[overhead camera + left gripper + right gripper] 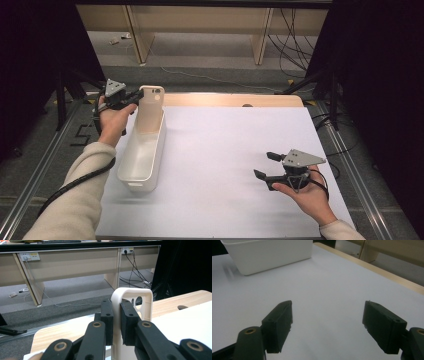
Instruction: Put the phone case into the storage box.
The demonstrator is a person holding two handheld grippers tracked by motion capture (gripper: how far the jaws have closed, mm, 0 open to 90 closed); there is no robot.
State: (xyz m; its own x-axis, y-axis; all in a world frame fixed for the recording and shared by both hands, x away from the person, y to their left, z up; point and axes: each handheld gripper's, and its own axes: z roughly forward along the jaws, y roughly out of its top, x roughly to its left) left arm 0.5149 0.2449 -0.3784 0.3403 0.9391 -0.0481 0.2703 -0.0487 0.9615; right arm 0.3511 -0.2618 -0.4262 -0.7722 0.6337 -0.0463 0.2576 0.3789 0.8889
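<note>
- White sheet covers a pale wood table; grey floor and desk legs behind.
- Phone case: cream, thin-walled, rounded corners, camera cut-out near its top edge. Stands upright at the far end of the white bin, lower end inside it.
- Left gripper: clamped on the case's side edge, pads pressing both faces.
- Right gripper: jaws spread wide, nothing between them, low over the sheet, well apart from the bin.
</note>
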